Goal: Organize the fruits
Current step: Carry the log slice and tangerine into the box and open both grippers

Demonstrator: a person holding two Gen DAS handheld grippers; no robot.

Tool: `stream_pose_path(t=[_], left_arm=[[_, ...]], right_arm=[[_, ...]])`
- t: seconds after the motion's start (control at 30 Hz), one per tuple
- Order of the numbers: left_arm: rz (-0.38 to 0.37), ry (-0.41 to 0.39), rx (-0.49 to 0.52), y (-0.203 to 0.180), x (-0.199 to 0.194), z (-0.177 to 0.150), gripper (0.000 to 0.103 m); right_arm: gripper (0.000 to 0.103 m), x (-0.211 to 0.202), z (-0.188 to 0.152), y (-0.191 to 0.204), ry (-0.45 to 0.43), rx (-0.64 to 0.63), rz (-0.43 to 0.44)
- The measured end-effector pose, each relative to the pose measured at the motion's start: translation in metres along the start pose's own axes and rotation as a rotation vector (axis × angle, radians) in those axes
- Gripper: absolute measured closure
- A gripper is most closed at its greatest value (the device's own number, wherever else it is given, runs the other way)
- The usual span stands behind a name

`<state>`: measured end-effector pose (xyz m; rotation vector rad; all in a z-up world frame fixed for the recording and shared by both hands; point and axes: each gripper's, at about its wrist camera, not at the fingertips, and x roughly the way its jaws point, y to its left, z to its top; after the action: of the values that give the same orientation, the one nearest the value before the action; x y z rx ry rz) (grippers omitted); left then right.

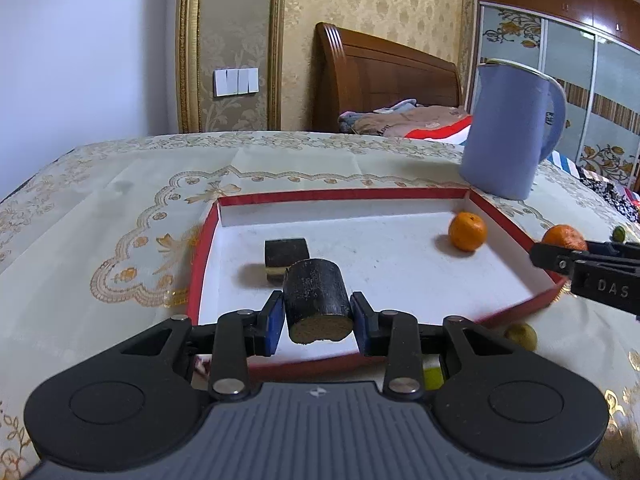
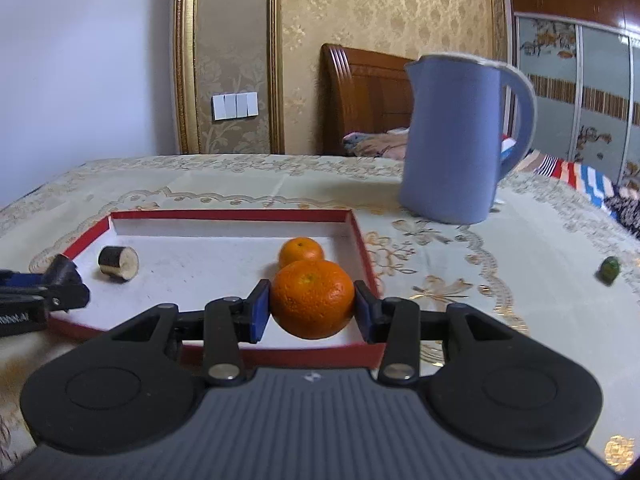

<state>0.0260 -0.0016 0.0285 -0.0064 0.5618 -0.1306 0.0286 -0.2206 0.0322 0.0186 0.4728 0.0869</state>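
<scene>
A cream, gold-patterned cloth [image 1: 120, 200] covered the table, with a bed [image 1: 384, 80] and wardrobe behind. A blue jug [image 2: 452, 140] stood beside the red-rimmed tray [image 2: 362, 240]. The left gripper [image 1: 318, 316] was clamped on a dark stub [image 1: 318, 300], perhaps sugarcane, over the tray. The right gripper [image 2: 312, 312] pinched an orange [image 2: 312, 300]. Another orange [image 2: 300, 250] and stub [image 2: 118, 262] lay inside.

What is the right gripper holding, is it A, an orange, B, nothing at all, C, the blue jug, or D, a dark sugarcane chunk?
A: in the right wrist view the right gripper has its blue pads pressed on either side of an orange, above the near edge of the red-rimmed tray.
</scene>
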Motion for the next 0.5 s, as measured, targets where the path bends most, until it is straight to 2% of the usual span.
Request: stream_pose_path(t=[0.27,0.5], left_arm=[[0.049,0.039,-0.011,0.003,0.028,0.005,0.068],[0.078,0.06,-0.03,0.01,0.045,0.009,0.068]], right_arm=[[0.062,0.048,0.003,0.01,0.066,-0.011,-0.031],[0.062,0.067,0.003,0.01,0.106,-0.004,-0.03]])
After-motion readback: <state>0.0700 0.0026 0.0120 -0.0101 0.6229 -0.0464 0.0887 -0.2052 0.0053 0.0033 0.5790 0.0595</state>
